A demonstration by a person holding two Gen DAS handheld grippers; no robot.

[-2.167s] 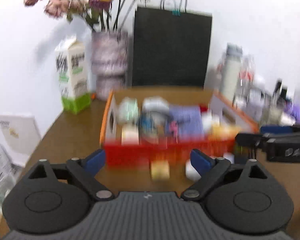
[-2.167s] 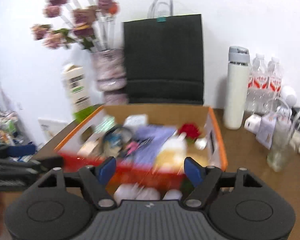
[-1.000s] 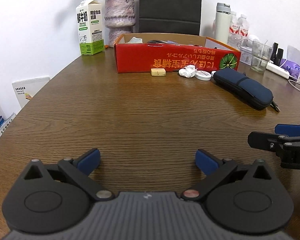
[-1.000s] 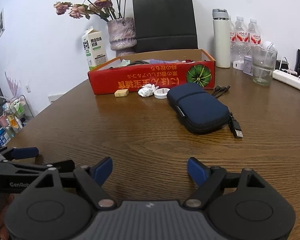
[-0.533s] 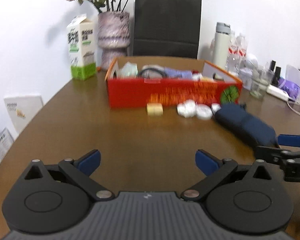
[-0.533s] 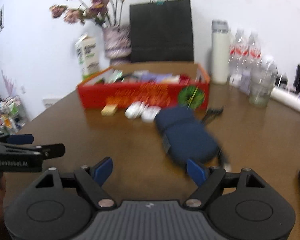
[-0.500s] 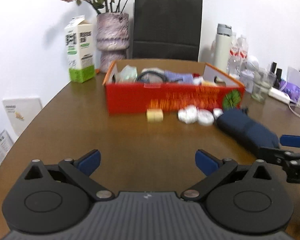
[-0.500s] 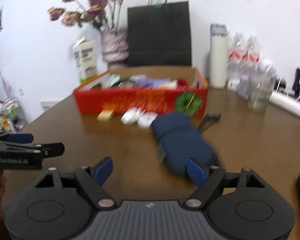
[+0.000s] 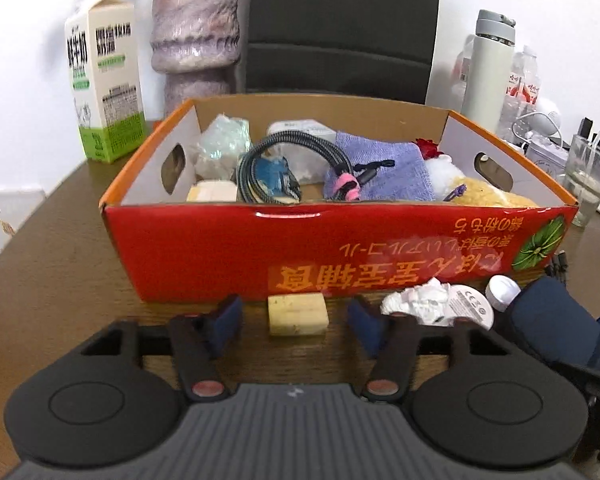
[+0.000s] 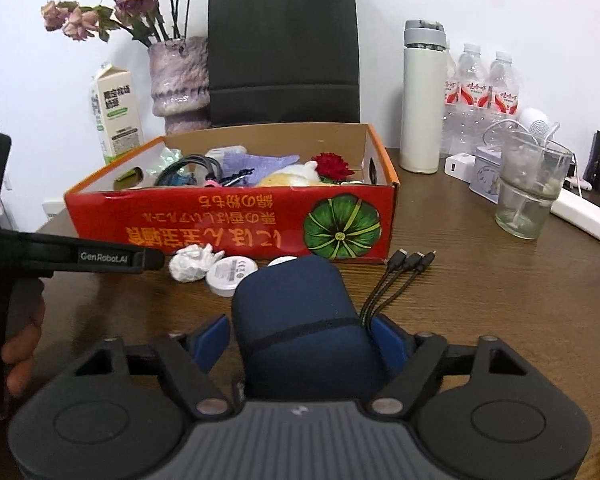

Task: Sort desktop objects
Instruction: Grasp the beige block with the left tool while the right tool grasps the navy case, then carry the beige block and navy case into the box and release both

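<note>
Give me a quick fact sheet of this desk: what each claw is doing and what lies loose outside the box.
left gripper: open, straddling a small pale yellow block on the brown wooden table
right gripper: open, its blue fingers either side of a navy blue zippered fabric pouch; contact unclear
container: red cardboard box, already holding cables, a purple cloth and other items
loose in front of box: crumpled white paper ball, round white disc, black multi-head cable
</note>
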